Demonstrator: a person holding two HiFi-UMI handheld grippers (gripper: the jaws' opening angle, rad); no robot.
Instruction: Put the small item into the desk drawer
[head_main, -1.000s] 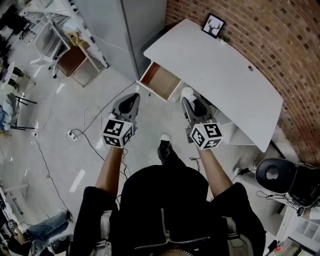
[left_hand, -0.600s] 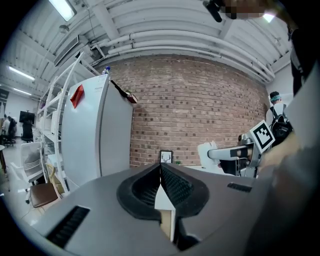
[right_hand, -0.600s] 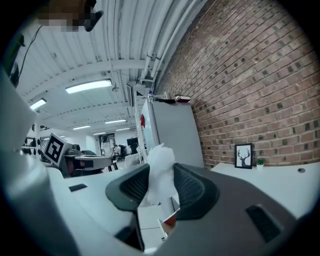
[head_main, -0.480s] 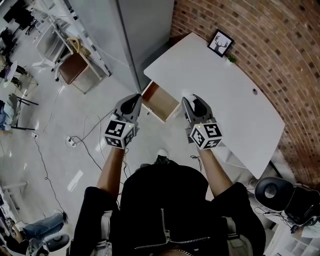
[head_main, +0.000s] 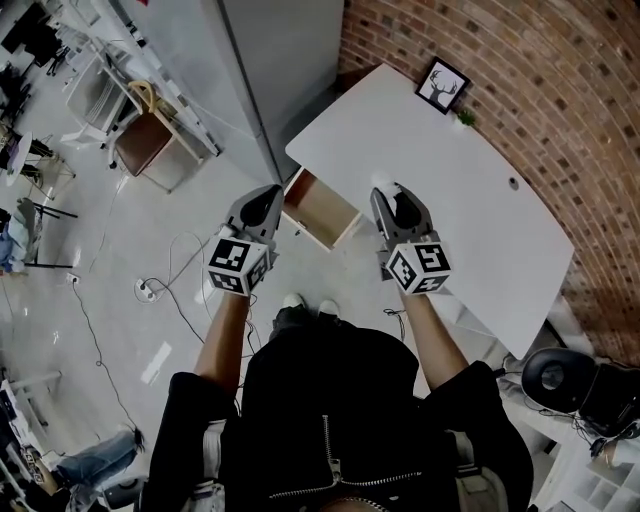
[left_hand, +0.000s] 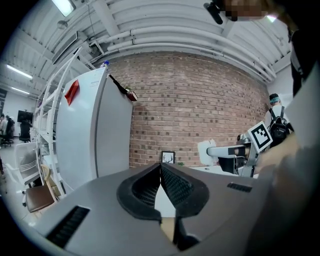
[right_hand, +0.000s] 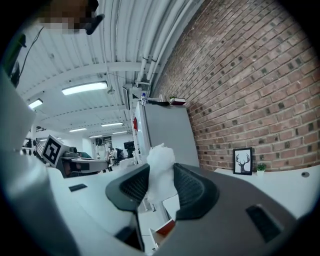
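Right gripper view reveals a white wad pinched in the right hand-held gripper (held level); the left hand-held gripper is closed, empty.

White item partly hidden between fingers.

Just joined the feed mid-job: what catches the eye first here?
The open desk drawer, brown inside, stands out at the left end of the white desk by the brick wall. Just right of it in the head view, the right gripper is clamped on a white crumpled item; the left gripper is shut and empty.
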